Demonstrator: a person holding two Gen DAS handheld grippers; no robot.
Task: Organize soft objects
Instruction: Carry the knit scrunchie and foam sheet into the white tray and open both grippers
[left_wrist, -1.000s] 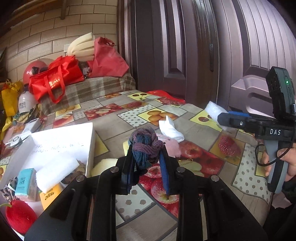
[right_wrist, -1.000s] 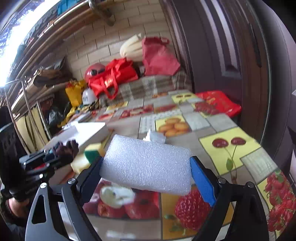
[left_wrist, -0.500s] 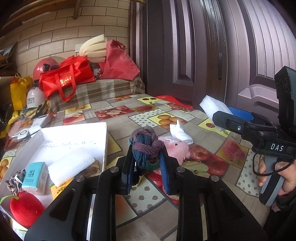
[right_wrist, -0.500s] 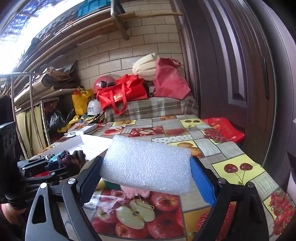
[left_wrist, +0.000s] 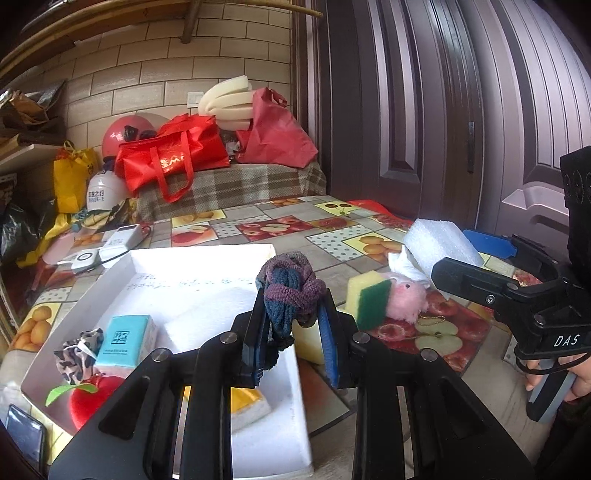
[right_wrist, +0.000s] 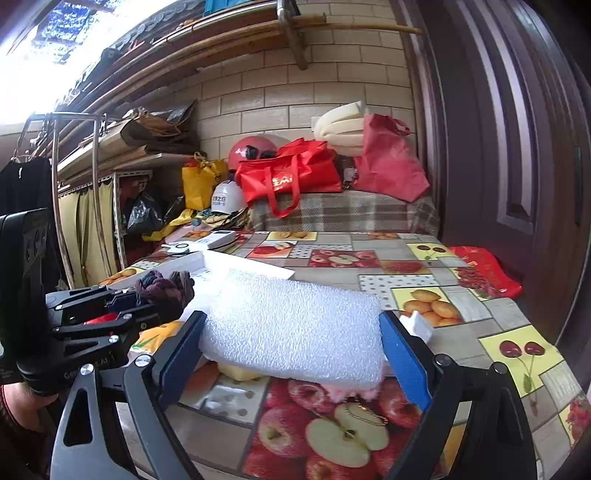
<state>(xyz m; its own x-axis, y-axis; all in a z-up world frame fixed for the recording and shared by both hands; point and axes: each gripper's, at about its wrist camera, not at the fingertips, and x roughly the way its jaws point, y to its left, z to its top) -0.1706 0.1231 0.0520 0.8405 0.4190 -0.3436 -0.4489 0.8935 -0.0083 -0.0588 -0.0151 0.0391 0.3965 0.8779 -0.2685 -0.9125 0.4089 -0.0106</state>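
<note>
Both your grippers have swung toward the white box (left_wrist: 207, 258). Left gripper (left_wrist: 291, 325) jaws pinch the knitted bundle (left_wrist: 290, 291), now above the box's right edge. Right gripper (right_wrist: 291, 354) jaws clamp the foam block (right_wrist: 295, 325) across its long axis, over the desk (right_wrist: 406, 258) right of the box, so your left hand is nearer.

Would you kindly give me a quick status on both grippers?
Left gripper shut on knit bundle, above white box. Right gripper shut on foam block. Path clear.

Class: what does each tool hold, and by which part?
Left tool: purple-and-blue knitted fabric bundle, pinched at its lower part. Right tool: white rectangular foam block, gripped across its two ends.
</note>
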